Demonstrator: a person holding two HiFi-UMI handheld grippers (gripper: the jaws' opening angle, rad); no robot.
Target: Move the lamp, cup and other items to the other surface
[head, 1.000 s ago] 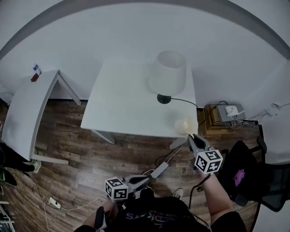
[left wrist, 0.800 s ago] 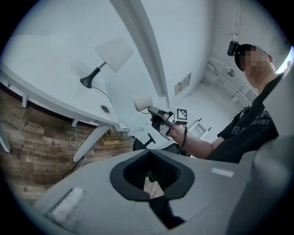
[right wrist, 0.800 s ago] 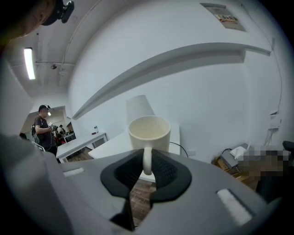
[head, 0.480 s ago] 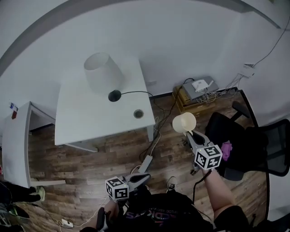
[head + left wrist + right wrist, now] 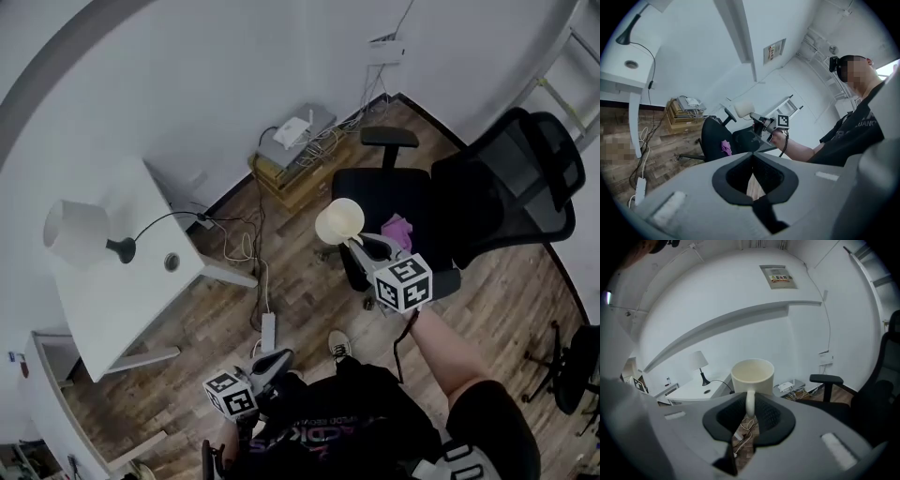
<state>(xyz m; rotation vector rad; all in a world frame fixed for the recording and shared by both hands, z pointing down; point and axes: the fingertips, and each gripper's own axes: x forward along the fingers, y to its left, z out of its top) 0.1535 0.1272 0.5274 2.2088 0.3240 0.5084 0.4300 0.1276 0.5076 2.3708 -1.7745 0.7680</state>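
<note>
While right gripper (image 5: 360,246) clamps slim handle (image 5: 750,401) — smooth cylindrical cup (image 5: 752,376).

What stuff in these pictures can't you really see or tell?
- Inside bottom of the cup: right gripper view, hidden by the cup's own wall.
- Purple thing on the chair: head view, too small to name.
- Wall notice: right gripper view, print too small to read.
- Lamp: left gripper view, shade cut off by the picture's edge.
</note>
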